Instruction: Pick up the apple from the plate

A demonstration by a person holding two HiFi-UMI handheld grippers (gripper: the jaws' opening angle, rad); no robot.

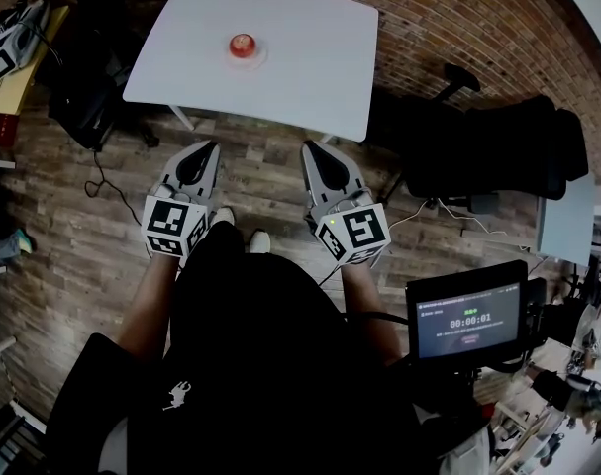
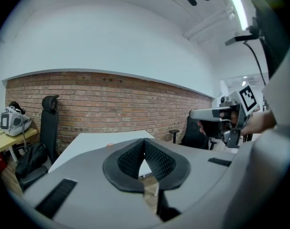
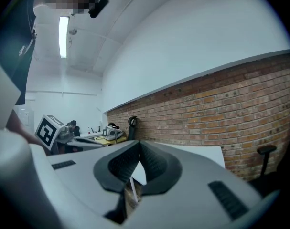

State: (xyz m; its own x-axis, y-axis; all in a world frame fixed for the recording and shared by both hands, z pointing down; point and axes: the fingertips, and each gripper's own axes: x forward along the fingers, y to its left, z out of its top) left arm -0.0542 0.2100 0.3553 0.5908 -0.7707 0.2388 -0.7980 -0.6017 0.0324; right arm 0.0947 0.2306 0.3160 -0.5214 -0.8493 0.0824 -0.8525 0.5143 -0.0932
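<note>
Holding left tongs [image 1: 208, 147] and right tongs [image 1: 311, 149] closed, empty, well short of far counter [image 1: 310, 57]. Advance, open one, straddle apple [image 1: 243, 45] above plate [image 1: 257, 59].

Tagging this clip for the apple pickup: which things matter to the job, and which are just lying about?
Job: apple, plate, white table, left claw, right claw, both shut and empty.
Lying about: black office chair, timer screen, yellow side table.

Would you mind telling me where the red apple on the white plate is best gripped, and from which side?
Probably across the widest middle of the round red apple, coming level from the near edge of the white table, just above the rim of the small white plate. It sits alone, so nothing blocks that side.
</note>
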